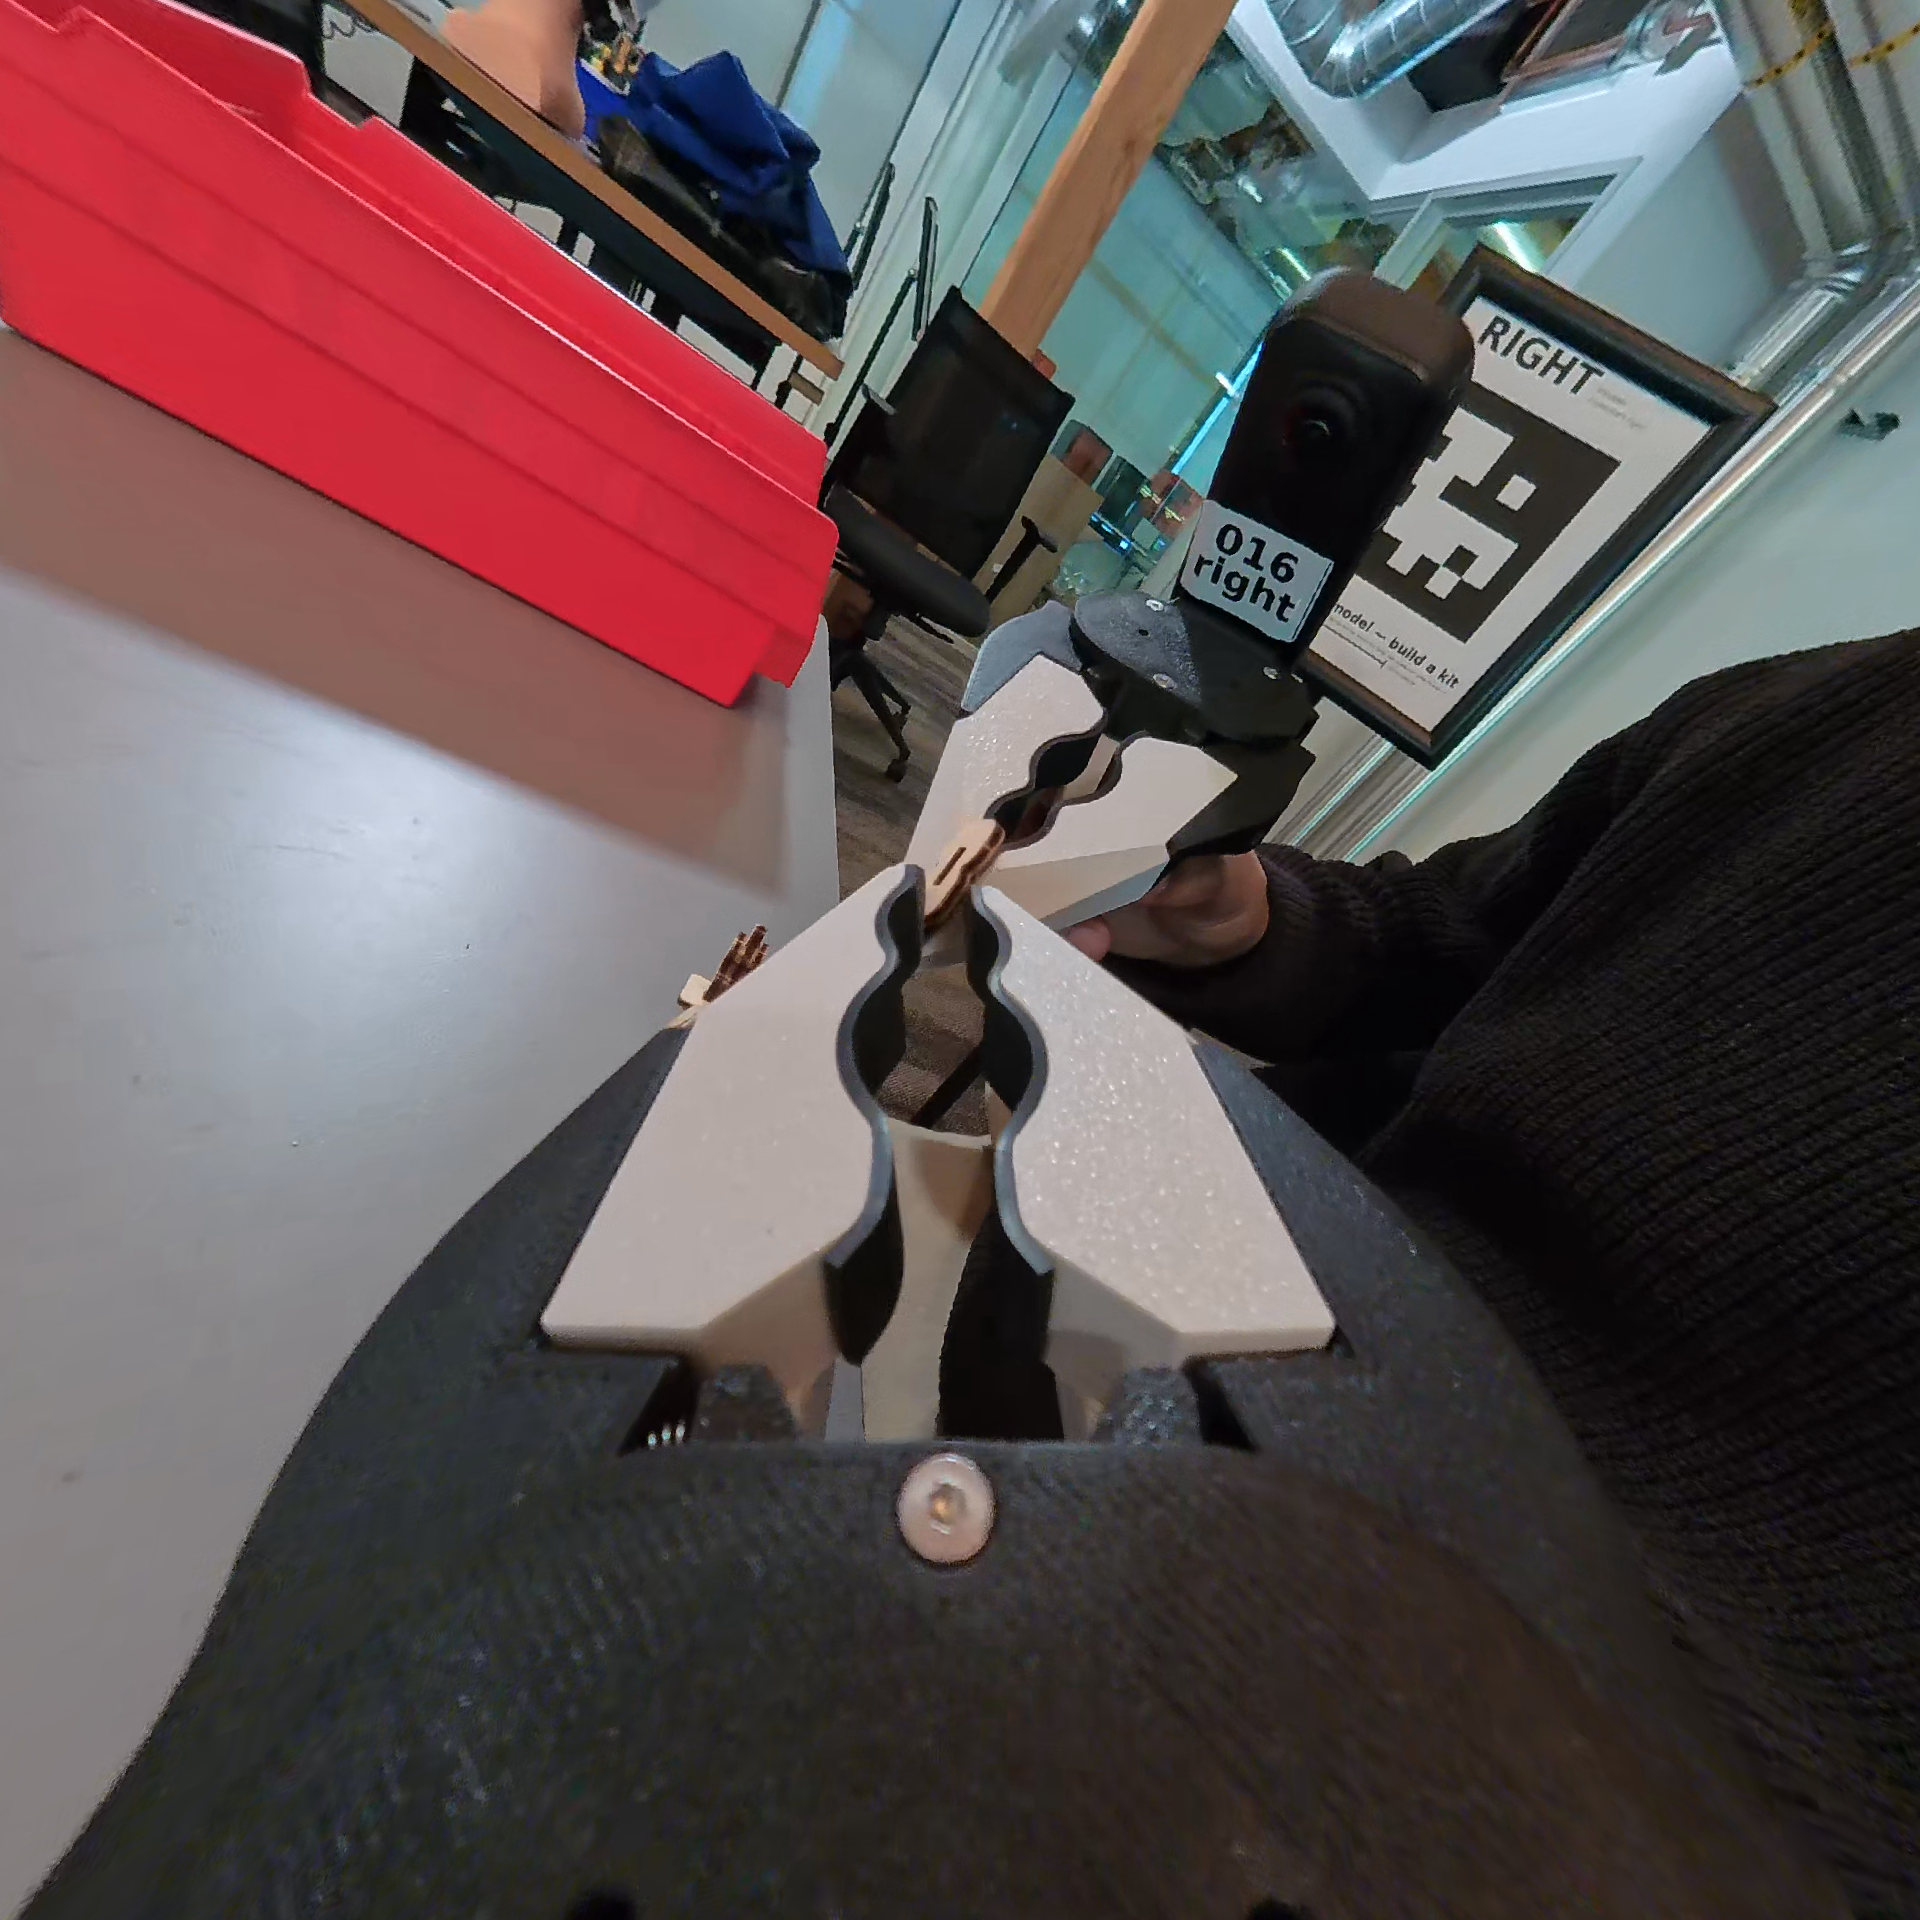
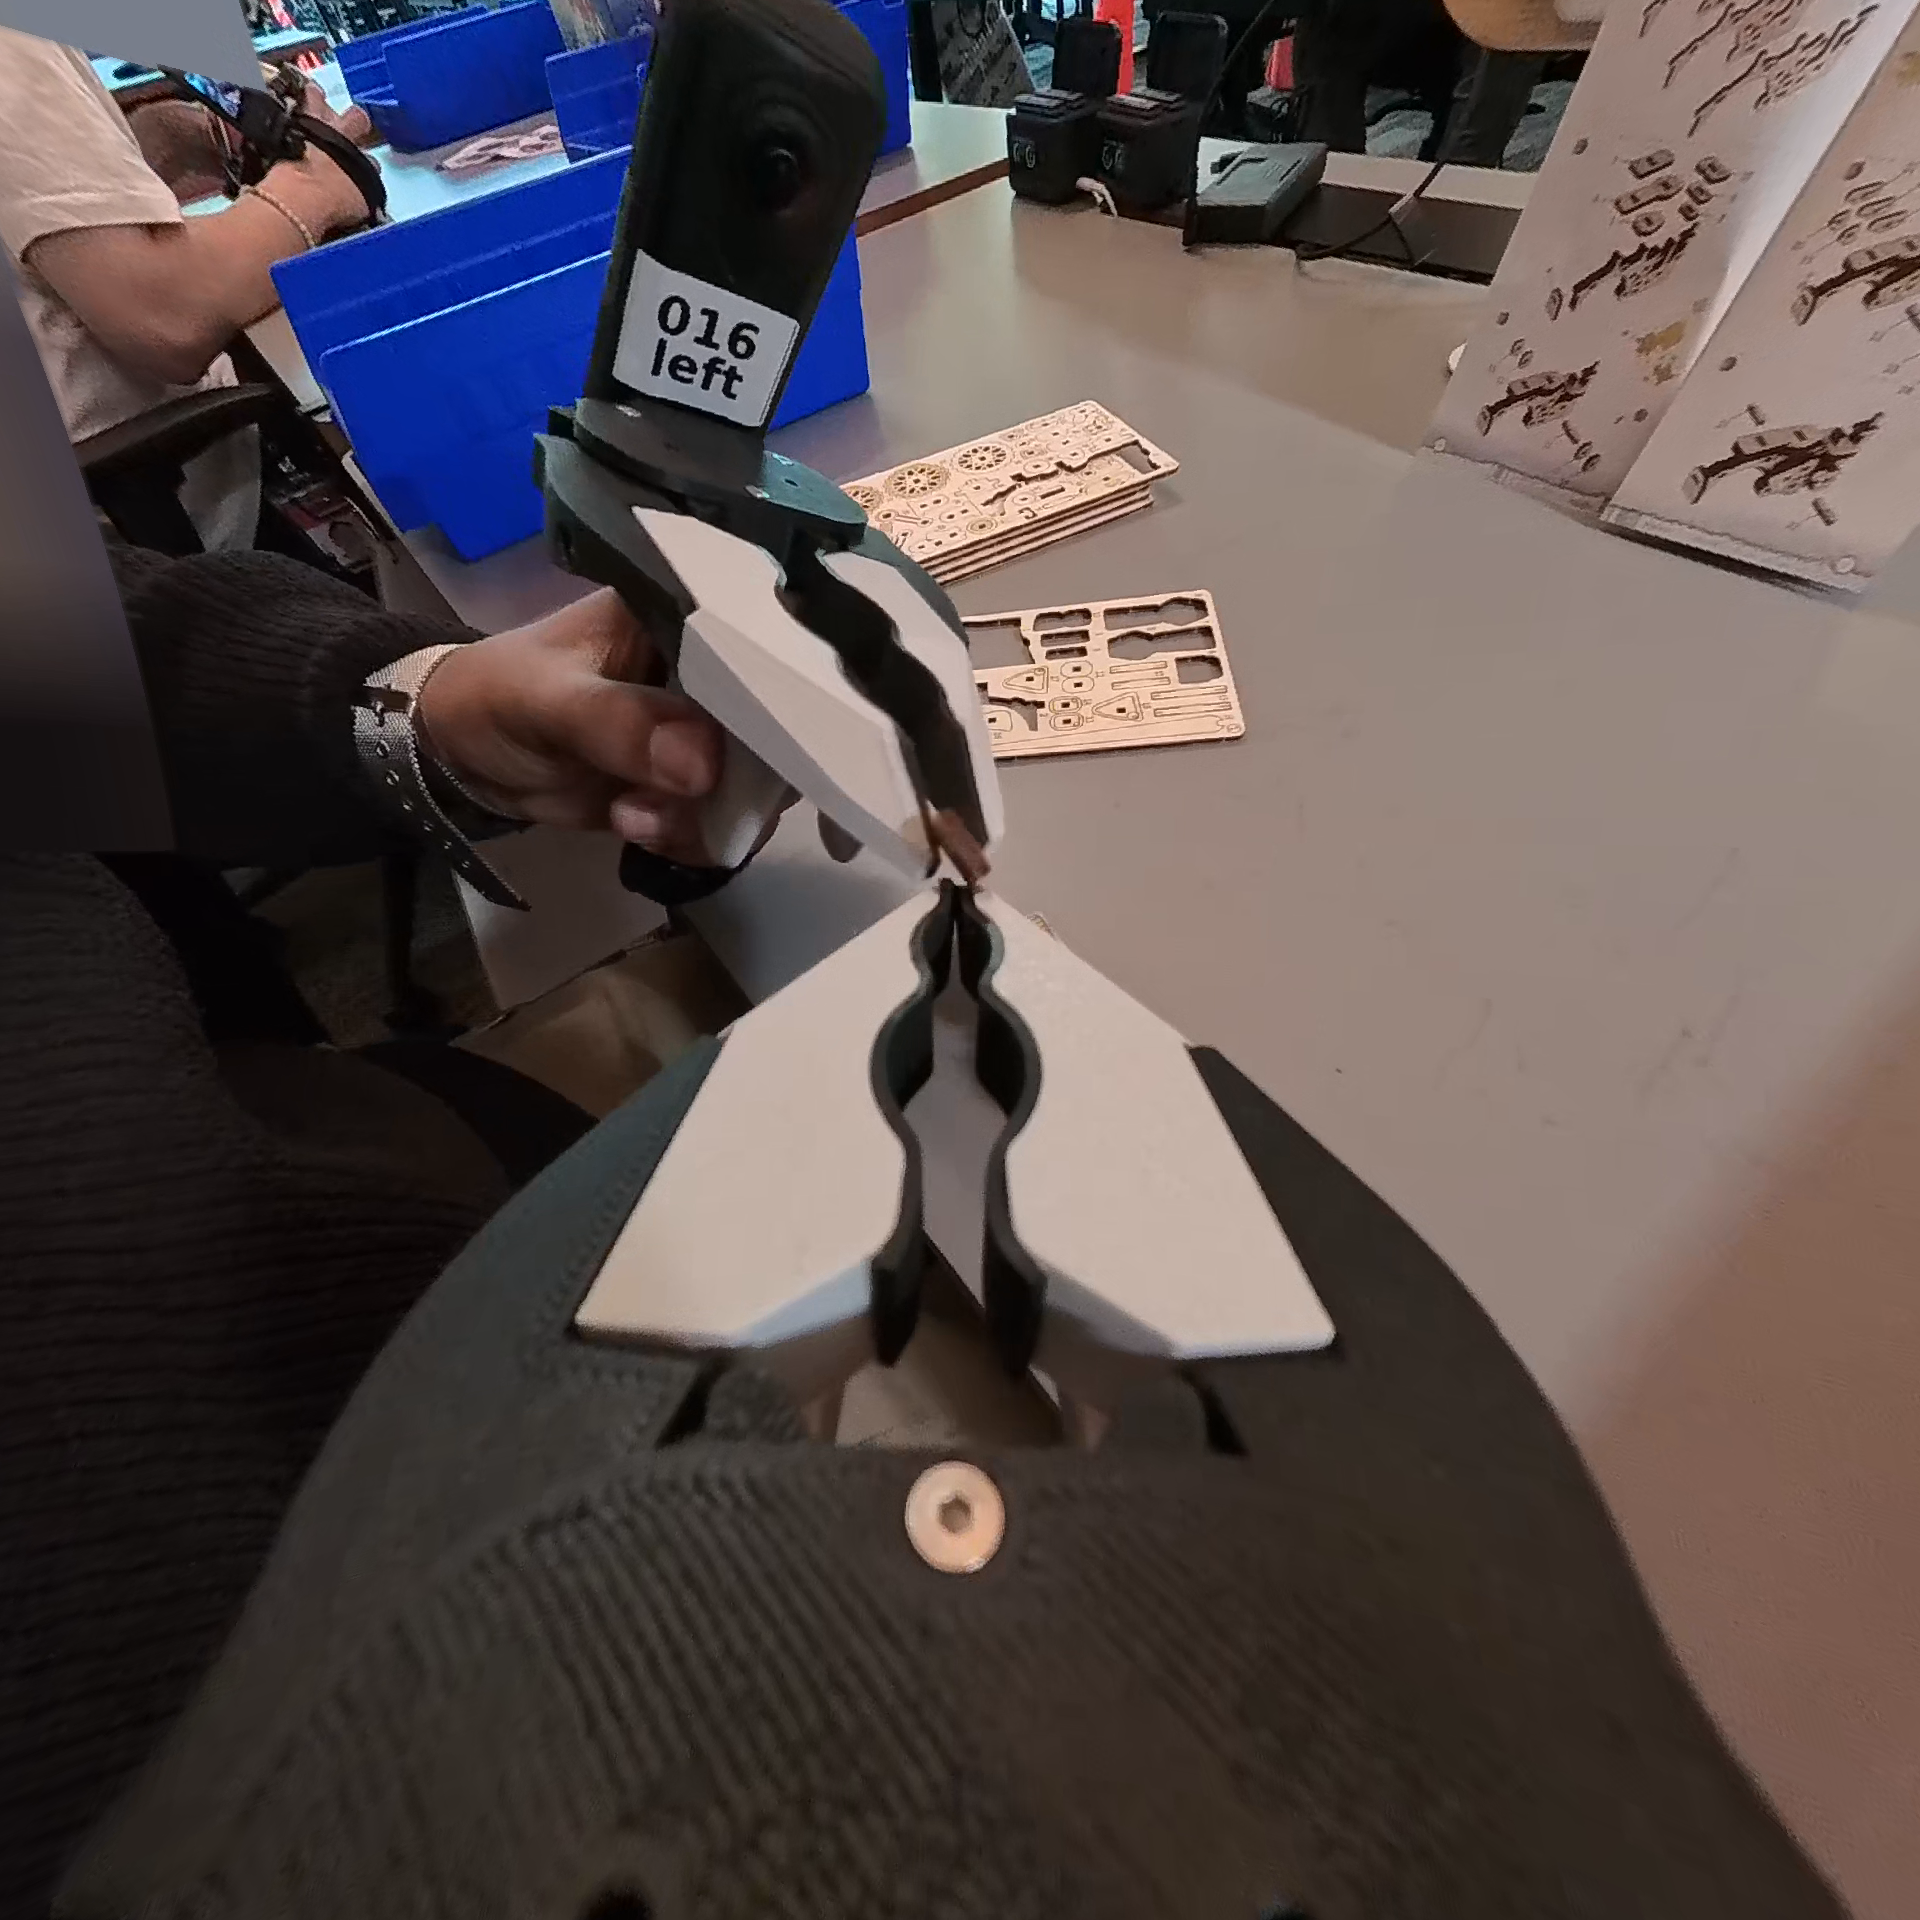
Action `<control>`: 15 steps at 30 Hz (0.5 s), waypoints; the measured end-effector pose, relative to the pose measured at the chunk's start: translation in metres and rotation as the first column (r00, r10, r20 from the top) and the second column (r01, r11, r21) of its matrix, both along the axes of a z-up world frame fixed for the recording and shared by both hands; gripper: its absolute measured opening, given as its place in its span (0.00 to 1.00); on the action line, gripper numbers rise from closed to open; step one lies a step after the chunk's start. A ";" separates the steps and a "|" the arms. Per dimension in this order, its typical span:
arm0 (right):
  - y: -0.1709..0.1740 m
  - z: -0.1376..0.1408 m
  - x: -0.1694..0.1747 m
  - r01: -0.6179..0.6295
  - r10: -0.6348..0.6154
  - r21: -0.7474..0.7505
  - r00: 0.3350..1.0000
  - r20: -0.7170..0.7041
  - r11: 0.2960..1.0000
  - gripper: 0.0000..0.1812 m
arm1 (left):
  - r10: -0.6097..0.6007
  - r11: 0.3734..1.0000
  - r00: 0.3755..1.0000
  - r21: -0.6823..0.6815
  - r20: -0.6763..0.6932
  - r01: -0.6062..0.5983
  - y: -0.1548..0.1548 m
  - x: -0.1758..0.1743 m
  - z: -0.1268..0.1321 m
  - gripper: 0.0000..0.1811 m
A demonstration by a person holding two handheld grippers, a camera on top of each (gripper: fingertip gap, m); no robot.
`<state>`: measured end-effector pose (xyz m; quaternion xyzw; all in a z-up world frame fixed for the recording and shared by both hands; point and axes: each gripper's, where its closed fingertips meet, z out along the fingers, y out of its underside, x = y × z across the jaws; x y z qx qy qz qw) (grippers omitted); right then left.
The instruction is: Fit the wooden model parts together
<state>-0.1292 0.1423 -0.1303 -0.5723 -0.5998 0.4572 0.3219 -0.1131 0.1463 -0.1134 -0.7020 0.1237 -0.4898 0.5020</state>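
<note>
A small pale wooden part (image 1: 964, 862) with slots is held in the air between the two grippers, which meet tip to tip just off the table edge. My left gripper (image 1: 948, 904) is shut on its near end; in the right wrist view the left gripper (image 2: 951, 836) pinches the part (image 2: 958, 850), seen edge-on. My right gripper (image 2: 951, 896) is shut on the other end and also shows in the left wrist view (image 1: 987, 847). I cannot tell whether this is one piece or two joined. A small wooden assembly (image 1: 732, 961) lies on the table behind my left finger.
On the grey table (image 2: 1455, 831) lie a punched-out wooden sheet (image 2: 1112, 675), a stack of part sheets (image 2: 1018, 488) and upright instruction pages (image 2: 1714, 312). Blue bins (image 2: 468, 343) stand at the far left, a red bin (image 1: 416, 364) beside my left gripper. Another person sits beyond. The tips of both grippers are at nearly the same place.
</note>
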 end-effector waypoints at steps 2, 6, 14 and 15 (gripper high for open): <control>-0.002 0.001 0.000 -0.011 0.011 -0.009 1.000 -0.005 1.000 0.00 | 0.007 1.000 1.000 -0.015 0.027 -0.007 0.001 -0.003 0.001 0.02; 0.003 0.004 0.000 0.007 -0.005 0.060 1.000 -0.020 0.998 0.09 | 0.042 0.997 0.981 -0.078 0.188 -0.028 0.005 -0.013 0.006 0.00; 0.009 0.013 -0.005 0.102 -0.091 0.629 0.995 -0.050 0.771 0.24 | 0.121 0.974 0.931 -0.223 0.346 -0.044 0.012 -0.015 -0.003 0.00; 0.007 0.011 -0.006 0.092 -0.091 0.647 0.995 -0.036 0.757 0.23 | 0.122 0.973 0.938 -0.223 0.325 -0.049 0.012 -0.013 -0.004 0.00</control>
